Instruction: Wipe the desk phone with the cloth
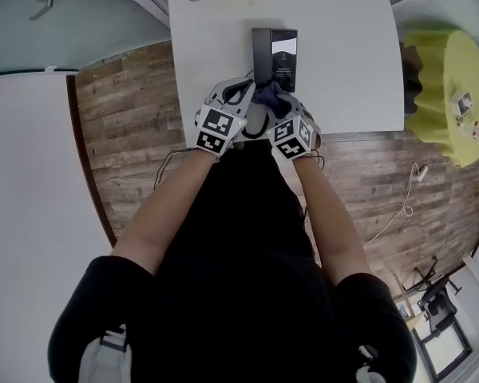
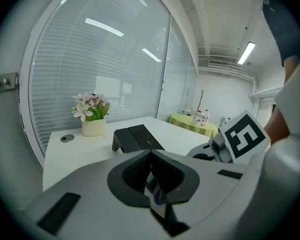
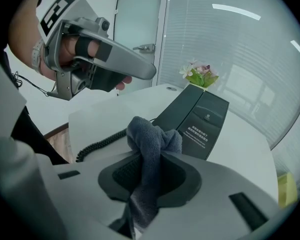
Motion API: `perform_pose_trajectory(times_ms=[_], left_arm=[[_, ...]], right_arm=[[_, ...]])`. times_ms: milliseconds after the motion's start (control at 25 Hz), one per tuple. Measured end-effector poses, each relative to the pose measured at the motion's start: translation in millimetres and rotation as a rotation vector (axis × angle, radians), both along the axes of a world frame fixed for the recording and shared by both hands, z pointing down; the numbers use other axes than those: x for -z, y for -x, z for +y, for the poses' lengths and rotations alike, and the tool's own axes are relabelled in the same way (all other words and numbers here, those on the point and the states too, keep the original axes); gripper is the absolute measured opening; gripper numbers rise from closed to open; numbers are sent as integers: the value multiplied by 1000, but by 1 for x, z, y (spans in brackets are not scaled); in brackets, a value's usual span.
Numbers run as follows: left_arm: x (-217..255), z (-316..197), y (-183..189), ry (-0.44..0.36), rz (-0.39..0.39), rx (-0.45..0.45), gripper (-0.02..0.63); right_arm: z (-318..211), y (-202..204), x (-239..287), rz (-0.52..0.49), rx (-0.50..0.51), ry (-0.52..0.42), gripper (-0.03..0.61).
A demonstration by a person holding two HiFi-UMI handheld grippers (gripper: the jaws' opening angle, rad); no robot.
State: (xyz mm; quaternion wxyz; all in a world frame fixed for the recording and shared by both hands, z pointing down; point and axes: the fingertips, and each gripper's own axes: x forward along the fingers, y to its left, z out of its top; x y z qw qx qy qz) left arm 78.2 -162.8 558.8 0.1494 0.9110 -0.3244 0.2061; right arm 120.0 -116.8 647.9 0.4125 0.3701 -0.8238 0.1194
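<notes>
White surface (image 1: 343,54) runs up to a blind-covered glass wall (image 2: 105,59) and carries a black desk phone (image 3: 195,119), which lies just ahead of the right claw (image 3: 152,159). That claw is clamped on a grey-blue cloth (image 3: 152,139), which bunches above the jaws and covers the phone's near corner. The left claw (image 2: 150,154) hovers above and left of the right one, jaws pressed together with nothing at their tips. A bluish scrap deep in its gap is too dim to name. A coiled cord (image 3: 100,144) disappears behind the right claw's body. The print on the phone is too small to read. In the head view, the cloth and the claws' own bodies hide both sets of jaws.
</notes>
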Motion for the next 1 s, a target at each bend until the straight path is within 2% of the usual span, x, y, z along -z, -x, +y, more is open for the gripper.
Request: perform_pose_trajectory(times_ms=[120, 280, 480, 800, 1000], left_arm=[[28, 4, 2, -13, 34, -19, 11], [66, 3, 9, -53, 68, -38, 11], [112, -2, 16, -59, 125, -43, 11], [194, 11, 22, -133, 206, -87, 11], [247, 16, 18, -193, 264, -113, 11]], right_arm=[[3, -6, 25, -53, -43, -18, 91], [8, -13, 72, -178, -101, -75, 91], [12, -27, 137, -312, -153, -149, 92], [8, -24, 275, -567, -147, -350, 91], [3, -18, 350, -632, -117, -481, 91]])
